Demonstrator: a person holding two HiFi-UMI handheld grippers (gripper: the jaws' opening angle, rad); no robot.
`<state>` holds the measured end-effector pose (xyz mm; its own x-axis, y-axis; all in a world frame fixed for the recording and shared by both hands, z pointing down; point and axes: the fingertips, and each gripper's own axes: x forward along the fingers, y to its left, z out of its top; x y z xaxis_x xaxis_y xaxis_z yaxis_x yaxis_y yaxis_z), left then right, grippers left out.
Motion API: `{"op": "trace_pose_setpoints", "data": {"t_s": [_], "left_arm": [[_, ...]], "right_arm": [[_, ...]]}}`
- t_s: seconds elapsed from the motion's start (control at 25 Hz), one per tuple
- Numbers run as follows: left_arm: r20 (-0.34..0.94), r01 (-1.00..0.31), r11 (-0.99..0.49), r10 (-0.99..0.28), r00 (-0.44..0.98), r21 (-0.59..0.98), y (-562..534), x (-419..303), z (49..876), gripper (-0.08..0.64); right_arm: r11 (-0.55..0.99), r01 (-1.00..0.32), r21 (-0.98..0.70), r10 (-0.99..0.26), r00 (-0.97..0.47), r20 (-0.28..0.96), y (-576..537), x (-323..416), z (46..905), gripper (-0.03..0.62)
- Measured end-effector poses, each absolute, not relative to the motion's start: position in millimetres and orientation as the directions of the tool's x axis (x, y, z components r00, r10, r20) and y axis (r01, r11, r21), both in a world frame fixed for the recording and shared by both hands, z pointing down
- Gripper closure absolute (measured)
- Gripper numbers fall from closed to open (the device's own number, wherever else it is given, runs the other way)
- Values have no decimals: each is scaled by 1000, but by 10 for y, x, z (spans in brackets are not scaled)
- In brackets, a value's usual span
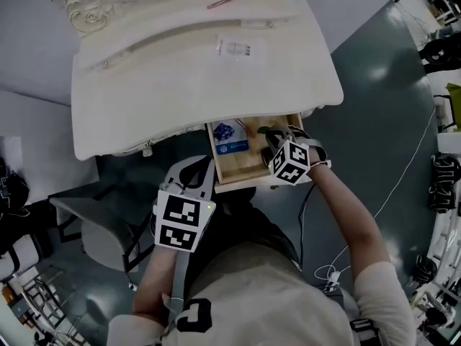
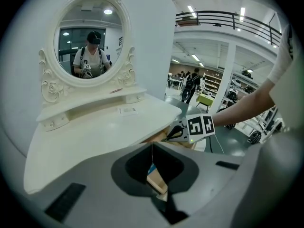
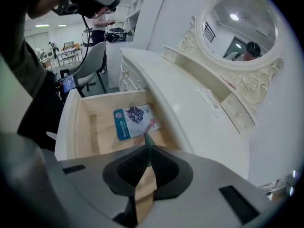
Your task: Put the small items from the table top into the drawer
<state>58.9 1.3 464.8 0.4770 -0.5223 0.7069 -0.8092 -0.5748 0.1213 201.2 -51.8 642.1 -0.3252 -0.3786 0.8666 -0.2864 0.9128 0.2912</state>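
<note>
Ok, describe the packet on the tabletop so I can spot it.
Start at the white dressing table with the oval mirror. On its broad top lies a small clear packet. Unlike the thin pink stick on the shelf, it is flat.

The table point(image 1: 144, 92) is smooth and white, painted with a soft sheen (the carved frame round the glass mirror point(image 2: 90, 46) too). Inside, the drawer point(image 3: 92, 127) is bare pale wood, matt. The packet point(image 3: 133, 120) in it looks like glossy printed film. The sachet point(image 1: 234, 47) on the tabletop is clear plastic.
</note>
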Motion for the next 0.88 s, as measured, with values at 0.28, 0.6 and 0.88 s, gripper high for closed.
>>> {"op": "trace_pose_setpoints", "data": {"t_s": [0.28,0.6,0.88], "left_arm": [[724,-804,-578,-495,481,138,-7,463,4776,503],[730,-793,-591,-476,491,148,-41,446,4833,503],[743,-797,-589,-471,475,137,-45,344,4838,503]], "right_arm": [[877,-335,345,-442,-278,853,-707,2003,6551,552],[844,-379,380,-484,-229,845,-843,2055,6730,552],[804,-422,418,-524,-172,834,-931,2095,6848,551]]}}
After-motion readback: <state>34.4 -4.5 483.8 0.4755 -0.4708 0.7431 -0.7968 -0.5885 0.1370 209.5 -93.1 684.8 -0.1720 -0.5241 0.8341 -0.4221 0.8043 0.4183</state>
